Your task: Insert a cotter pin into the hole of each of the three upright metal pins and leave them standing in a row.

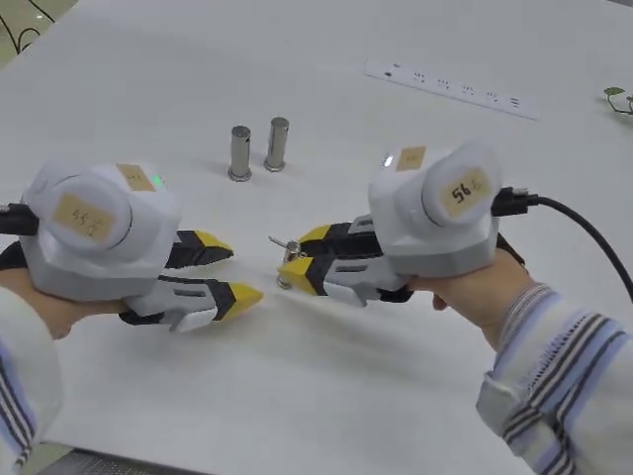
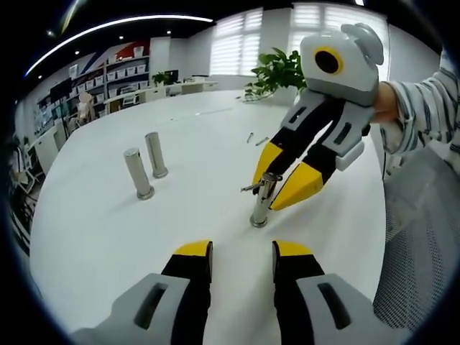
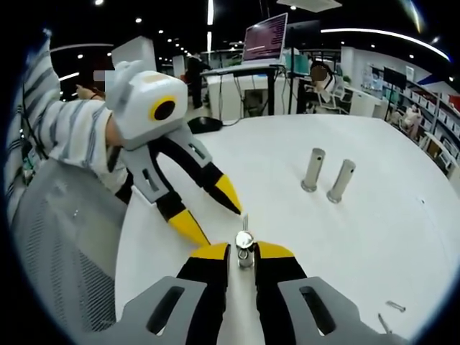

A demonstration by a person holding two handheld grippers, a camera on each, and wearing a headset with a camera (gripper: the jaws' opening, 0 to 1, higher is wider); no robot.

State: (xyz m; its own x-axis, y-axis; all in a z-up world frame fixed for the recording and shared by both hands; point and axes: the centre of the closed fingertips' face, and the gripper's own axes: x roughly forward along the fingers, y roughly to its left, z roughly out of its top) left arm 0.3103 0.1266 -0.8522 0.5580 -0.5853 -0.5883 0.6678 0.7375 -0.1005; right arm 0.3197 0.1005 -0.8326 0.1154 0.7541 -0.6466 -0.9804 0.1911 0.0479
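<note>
Two bare upright metal pins [image 1: 240,151] [image 1: 278,143] stand side by side at the back of the white table. A third metal pin [image 1: 288,251] stands nearer, with my right gripper [image 1: 302,259] shut on its upper part. A thin cotter pin [image 1: 277,240] pokes sideways out of its top. My left gripper [image 1: 237,270] is open just left of it and holds nothing. The left gripper view has the held pin [image 2: 261,203] beyond my open left gripper [image 2: 242,249]. In the right gripper view the pin [image 3: 245,241] sits in my right gripper [image 3: 245,251].
A white power strip [image 1: 450,89] lies at the far right of the table. Loose cotter pins [image 3: 394,307] lie on the table to the right of my right gripper. A plant [image 2: 277,68] stands beyond the table's far end.
</note>
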